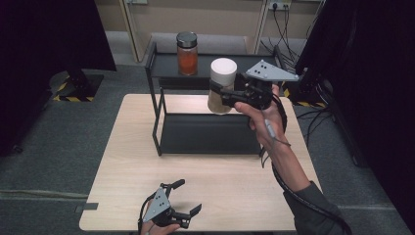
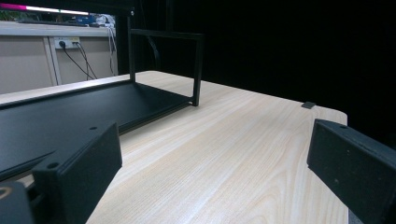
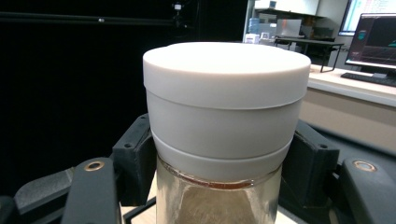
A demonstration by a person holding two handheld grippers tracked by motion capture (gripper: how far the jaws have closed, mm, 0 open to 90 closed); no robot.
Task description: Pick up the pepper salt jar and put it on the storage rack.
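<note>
Worktop (image 1: 205, 191), pale wood, bearing black two-tier rack (image 1: 161, 122). Orange-filled jar (image 1: 187, 54) on upper shelf. White-lidded jar (image 1: 221, 87) aloft above rack, clamped in right gripper (image 1: 221, 94) jaws (below lid). Left gripper (image 1: 190, 198) low at near edge, jaws wide, holding nothing.

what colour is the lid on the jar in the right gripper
White, on the jar the right gripper holds; its lid shows best in the right gripper view.

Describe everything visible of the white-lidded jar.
The white-lidded jar is a clear, glass-looking cylinder holding pale beige powder under a tall, smooth white lid with stepped bands. It is upright, held in the air above the black rack's lower shelf, with the right claw shut on its body just below the lid.
</note>
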